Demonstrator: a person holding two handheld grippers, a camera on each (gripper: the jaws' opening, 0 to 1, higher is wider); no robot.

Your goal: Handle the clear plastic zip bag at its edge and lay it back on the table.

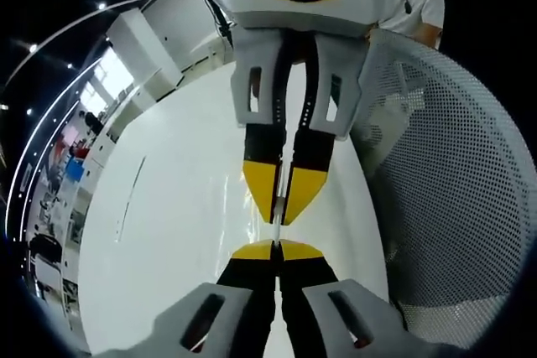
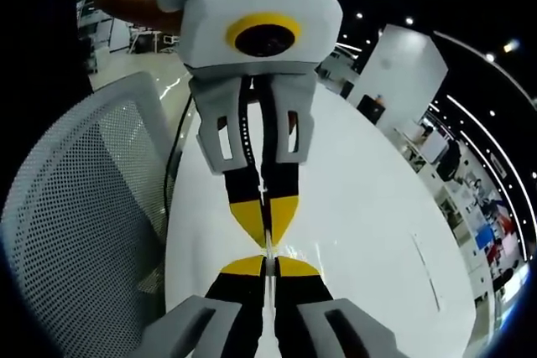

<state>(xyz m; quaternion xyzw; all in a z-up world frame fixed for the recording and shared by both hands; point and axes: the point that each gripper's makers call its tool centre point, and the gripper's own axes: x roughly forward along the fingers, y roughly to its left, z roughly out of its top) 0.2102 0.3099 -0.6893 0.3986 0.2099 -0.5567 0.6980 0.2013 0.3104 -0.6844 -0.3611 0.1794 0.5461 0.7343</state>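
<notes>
Two handheld grippers are meeting tip to tip above a white table, apparently sharing the edge of a clear plastic zip bag between them. In the left gripper view, the left gripper (image 1: 275,251) is rising from the bottom with its yellow-tipped jaws pressed together, and a thin pale sliver of the clear plastic zip bag (image 1: 278,222) is running from those tips into the facing right gripper (image 1: 283,207), whose jaws are likewise closing on it. In the right gripper view the same meeting is showing in mirror form: the right gripper (image 2: 268,266) below, the left gripper (image 2: 267,228) above, and a faint glossy strip of film between them. The bag is so transparent that its body cannot be made out; only this pinched edge is readable. Holding it at one narrow seam from opposite sides probably keeps the film taut and under control for laying flat. Beyond the tips, the white table (image 1: 168,232) is stretching away, a mesh-backed chair (image 1: 453,207) is standing beside it, and an office is receding behind.
</notes>
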